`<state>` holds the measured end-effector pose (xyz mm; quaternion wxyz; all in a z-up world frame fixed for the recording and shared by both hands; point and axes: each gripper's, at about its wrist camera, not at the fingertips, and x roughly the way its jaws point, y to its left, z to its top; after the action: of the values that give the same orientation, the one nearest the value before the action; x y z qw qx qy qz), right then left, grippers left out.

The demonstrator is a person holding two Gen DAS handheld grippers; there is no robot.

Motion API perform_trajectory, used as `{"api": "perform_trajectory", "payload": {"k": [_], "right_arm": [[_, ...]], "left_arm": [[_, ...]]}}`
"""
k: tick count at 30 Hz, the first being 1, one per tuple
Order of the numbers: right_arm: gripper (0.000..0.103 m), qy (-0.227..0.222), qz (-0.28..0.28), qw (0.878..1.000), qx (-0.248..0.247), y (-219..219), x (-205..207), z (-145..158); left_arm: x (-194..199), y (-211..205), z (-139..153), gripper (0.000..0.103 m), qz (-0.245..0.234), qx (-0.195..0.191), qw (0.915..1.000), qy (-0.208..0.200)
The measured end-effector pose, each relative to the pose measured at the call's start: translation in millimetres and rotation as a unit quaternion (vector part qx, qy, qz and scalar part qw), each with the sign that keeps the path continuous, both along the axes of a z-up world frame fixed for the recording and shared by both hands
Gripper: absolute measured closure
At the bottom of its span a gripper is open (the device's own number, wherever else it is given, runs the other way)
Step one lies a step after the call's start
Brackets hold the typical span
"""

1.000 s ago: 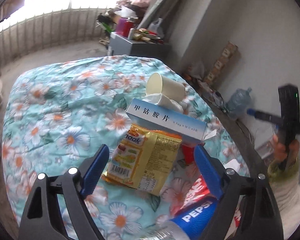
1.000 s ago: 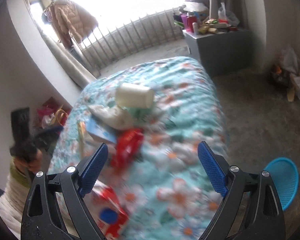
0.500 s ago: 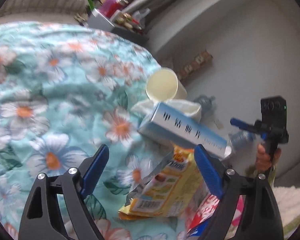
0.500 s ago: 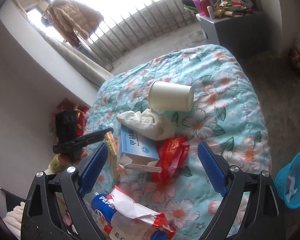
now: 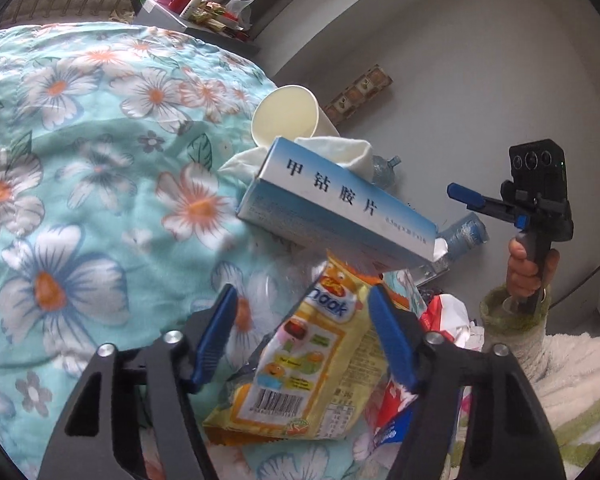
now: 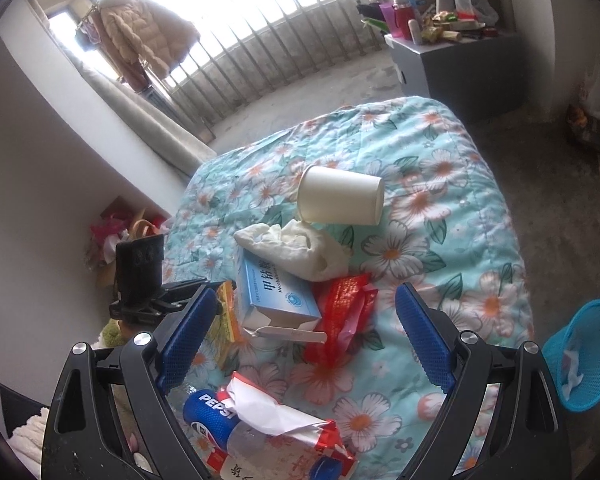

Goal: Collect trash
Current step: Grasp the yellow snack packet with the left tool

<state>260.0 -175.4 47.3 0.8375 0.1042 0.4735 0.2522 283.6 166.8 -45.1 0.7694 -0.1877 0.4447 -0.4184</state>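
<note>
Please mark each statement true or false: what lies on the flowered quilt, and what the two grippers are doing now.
1. The paper cup lies on its side. True.
2. The yellow snack packet sits between the left gripper fingers. True.
3. The medicine box is red. False: it is blue and white.
4. The right gripper grips the Pepsi bottle. False: its jaws are open and empty.
5. The blue basket stands on the quilt. False: it stands on the floor beside it.

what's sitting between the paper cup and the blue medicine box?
A crumpled white cloth or tissue: it touches the paper cup by its mouth and overlaps the far end of the blue medicine box. Clearest in the right wrist view.
</note>
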Motion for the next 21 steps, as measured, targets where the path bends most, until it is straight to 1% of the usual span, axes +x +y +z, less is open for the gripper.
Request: {"api": "perform_trajectory", "payload": {"k": [2, 3, 4, 5, 7, 8, 9, 11, 13, 15, 19, 21], "right_arm": [[0.016, -0.004, 0.002, 1.0, -0.002, 1.5, -1.8, 0.6], [0.016, -0.006, 0.002, 1.0, -0.004, 2.2, -2.9, 0.9], [0.016, -0.007, 0.001, 1.0, -0.007, 3.1, -4.1, 1.5], [0.016, -0.008, 0.001, 1.0, -0.01, 4.1, -5.3, 2.1], [0.016, -0.013, 0.002, 1.0, -0.018, 6.7, -8.0, 4.9], [0.016, -0.015, 0.004, 1.0, -0.02, 8.4, -9.5, 7.2], [0.016, -0.017, 0.007, 1.0, -0.02, 9.8, -10.7, 9.5], [0.016, -0.022, 0.012, 0.999, -0.023, 13.7, -12.7, 13.3], [0.016, -0.02, 0.019, 0.999, -0.025, 19.6, -13.3, 15.1], [0.016, -0.017, 0.03, 0.999, -0.025, 27.7, -14.2, 15.7], [0.016, -0.011, 0.056, 0.998, -0.026, 47.6, -17.3, 15.2], [0.016, -0.007, 0.066, 0.997, -0.027, 57.2, -18.8, 13.9]], "left_arm": [[-4.8, 1.3, 0.8, 0.047, 0.006, 0.007, 0.9999, -0.004], [-7.7, 1.6, 2.2, 0.051, 0.009, 0.014, 0.9998, -0.01], [-9.8, 1.7, 3.2, 0.057, 0.012, 0.02, 0.9996, -0.015], [-11.4, 2.0, 4.0, 0.061, 0.016, 0.028, 0.9993, -0.02], [-12.1, 2.6, 3.5, 0.075, 0.023, 0.038, 0.9986, -0.028], [-13.9, 3.7, 4.0, 0.079, 0.026, 0.04, 0.9983, -0.032], [-16.1, 5.3, 4.4, 0.084, 0.03, 0.041, 0.998, -0.038], [-20.2, 9.6, 5.0, 0.089, 0.043, 0.04, 0.9971, -0.047], [-25.5, 14.8, 6.5, 0.095, 0.055, 0.032, 0.9964, -0.056], [-30.7, 19.7, 10.0, 0.099, 0.064, 0.023, 0.9956, -0.065], [-42.8, 26.4, 20.1, 0.103, 0.078, 0.014, 0.9932, -0.086], [-49.9, 33.8, 26.8, 0.103, 0.093, 0.007, 0.9908, -0.099]]}}
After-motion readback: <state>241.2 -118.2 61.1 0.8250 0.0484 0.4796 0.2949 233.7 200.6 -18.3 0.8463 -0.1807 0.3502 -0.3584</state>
